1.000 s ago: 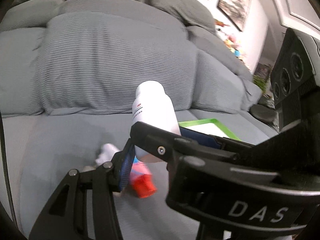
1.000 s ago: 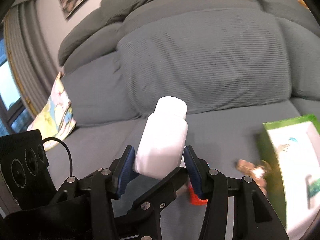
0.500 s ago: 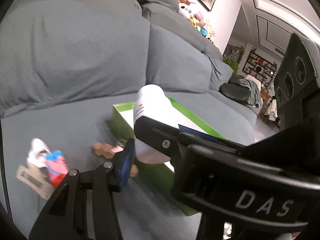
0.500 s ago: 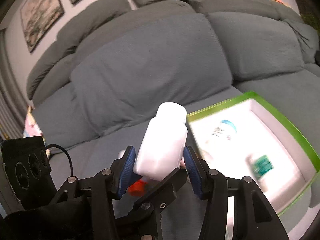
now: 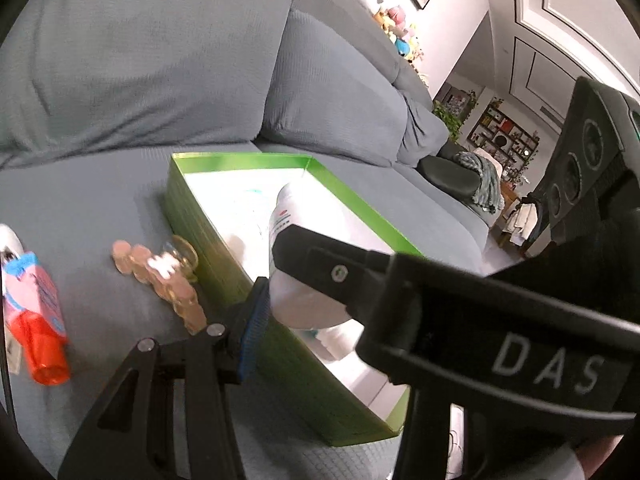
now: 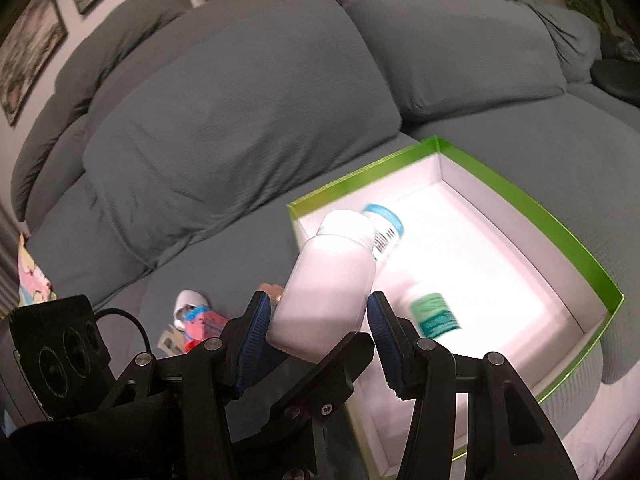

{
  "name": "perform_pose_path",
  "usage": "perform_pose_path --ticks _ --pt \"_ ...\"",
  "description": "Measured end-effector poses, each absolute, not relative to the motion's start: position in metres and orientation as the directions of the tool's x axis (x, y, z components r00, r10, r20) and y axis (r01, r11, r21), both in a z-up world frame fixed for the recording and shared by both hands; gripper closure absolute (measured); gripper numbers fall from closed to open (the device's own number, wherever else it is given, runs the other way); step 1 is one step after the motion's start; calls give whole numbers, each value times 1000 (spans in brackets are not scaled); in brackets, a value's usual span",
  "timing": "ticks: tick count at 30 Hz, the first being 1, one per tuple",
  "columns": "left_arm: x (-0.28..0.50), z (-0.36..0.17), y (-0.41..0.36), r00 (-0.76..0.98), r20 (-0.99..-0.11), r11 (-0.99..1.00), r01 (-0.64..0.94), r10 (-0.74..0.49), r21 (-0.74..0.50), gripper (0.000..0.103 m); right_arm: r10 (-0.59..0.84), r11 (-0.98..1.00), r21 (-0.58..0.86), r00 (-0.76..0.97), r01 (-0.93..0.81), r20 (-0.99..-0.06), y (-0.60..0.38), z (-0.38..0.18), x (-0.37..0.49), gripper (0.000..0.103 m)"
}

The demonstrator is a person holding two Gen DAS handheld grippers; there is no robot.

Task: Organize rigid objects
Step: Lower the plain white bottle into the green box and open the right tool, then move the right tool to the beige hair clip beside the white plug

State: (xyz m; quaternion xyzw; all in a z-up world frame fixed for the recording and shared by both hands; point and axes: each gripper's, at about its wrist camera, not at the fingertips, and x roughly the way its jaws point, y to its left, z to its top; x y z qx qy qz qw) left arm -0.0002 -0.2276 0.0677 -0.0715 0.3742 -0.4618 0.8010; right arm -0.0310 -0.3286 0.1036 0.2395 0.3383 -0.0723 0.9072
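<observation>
Holding white bottles, both hand-held grippers: left [image 5: 276, 280] bottle [image 5: 304, 240], right [image 6: 320, 320] bottle [image 6: 324, 280], over green box [image 6: 540, 208]

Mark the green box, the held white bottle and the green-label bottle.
green box [image 6: 532, 204]: right wrist view, far rim.
white bottle [image 6: 324, 292]: right wrist view, mid body.
green-label bottle [image 6: 434, 314]: right wrist view, label.

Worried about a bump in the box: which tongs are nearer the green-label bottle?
Right. The right tongs, gripping a white bottle, hang just left of the green-label bottle in the box. The left tongs, gripping a labelled bottle, sit further left, above the box's left wall.
</observation>
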Motion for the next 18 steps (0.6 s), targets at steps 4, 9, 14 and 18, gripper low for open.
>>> perform_pose_path --ticks 4,9,14,18 --pt "-3 69 -230 288 -545 567 686 -787 -456 56 23 866 384 742 320 -670 -333 98 -30 49" --pt "-6 75 -228 299 -567 588 681 -768 -436 34 -25 832 388 726 396 -687 -344 99 -37 20" --pt "-12 91 -217 349 -564 614 687 -748 -389 15 -100 804 381 736 457 -670 -355 105 -47 18" --pt "-16 106 -203 446 -585 688 665 -677 -289 5 -124 811 371 753 452 -647 -350 111 -49 18"
